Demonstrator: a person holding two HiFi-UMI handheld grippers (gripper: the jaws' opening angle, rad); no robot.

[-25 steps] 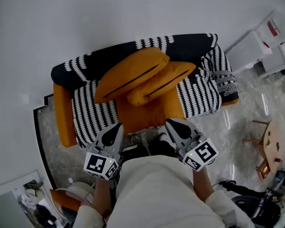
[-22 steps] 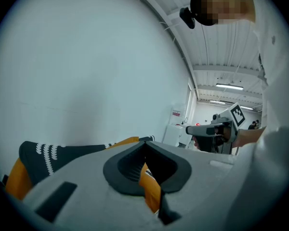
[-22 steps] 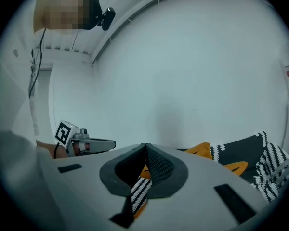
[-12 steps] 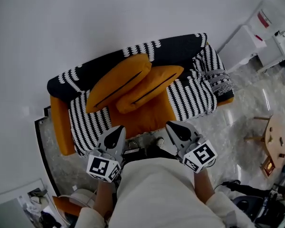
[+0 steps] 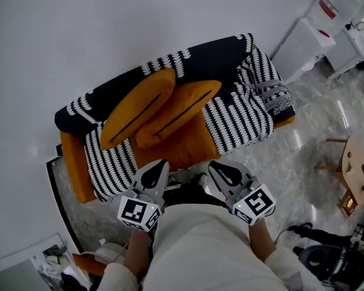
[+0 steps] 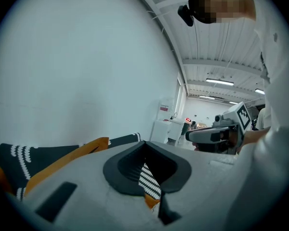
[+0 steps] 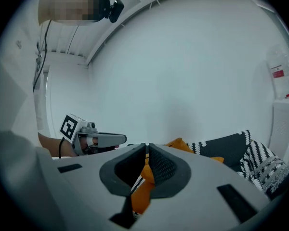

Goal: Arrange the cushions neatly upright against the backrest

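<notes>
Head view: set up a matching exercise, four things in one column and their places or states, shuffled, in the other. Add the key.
Column one
1. orange cushions
2. striped throw
3. left claw
4. wooden table

Column two
A. shut, in front of the sofa
B. on the floor at the picture's right edge
C. draped over the sofa's backrest and seat
D. lying slanted, overlapping, mid-sofa

Pairs: 1-D, 2-C, 3-A, 4-B
</notes>
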